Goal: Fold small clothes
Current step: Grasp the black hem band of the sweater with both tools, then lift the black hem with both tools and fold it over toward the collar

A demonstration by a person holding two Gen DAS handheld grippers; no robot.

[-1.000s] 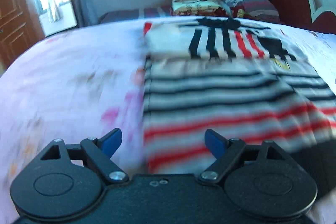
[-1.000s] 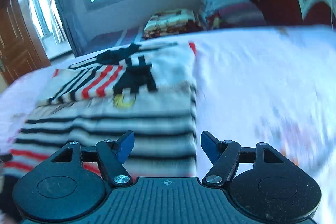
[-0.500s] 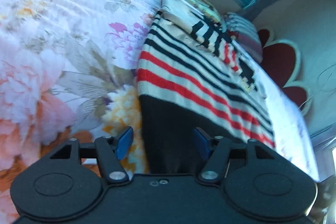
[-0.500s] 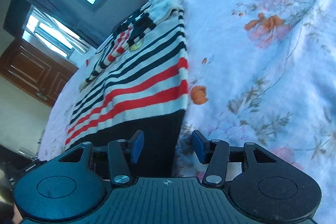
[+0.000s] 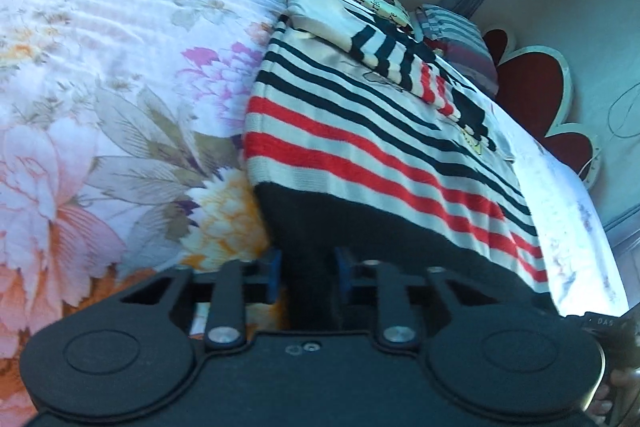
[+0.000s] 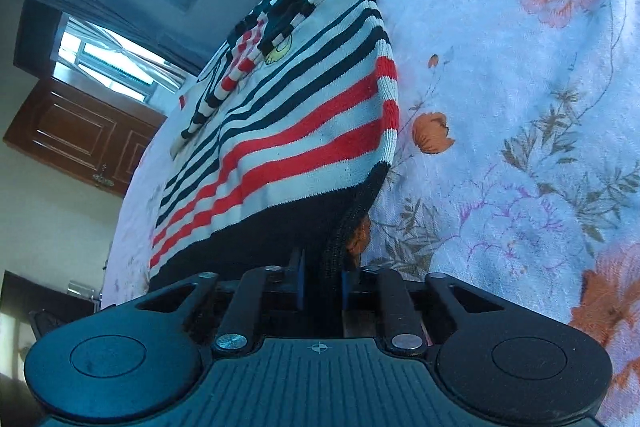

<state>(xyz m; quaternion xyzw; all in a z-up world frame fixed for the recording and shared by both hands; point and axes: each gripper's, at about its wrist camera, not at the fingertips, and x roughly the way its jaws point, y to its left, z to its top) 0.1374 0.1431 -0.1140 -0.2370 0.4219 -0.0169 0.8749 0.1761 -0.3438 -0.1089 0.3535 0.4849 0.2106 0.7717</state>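
Sweater point(image 5: 372, 147) hem — pinched by both jaws | corners hidden (between pads) | bedsheet point(image 5: 100, 67) beneath

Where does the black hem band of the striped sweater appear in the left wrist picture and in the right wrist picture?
Left wrist view: black hem band at lower centre, running into the left gripper.
Right wrist view: black hem band at lower centre-left, its corner inside the right gripper.
Shared landmark: the yellow patch on the striped sweater.
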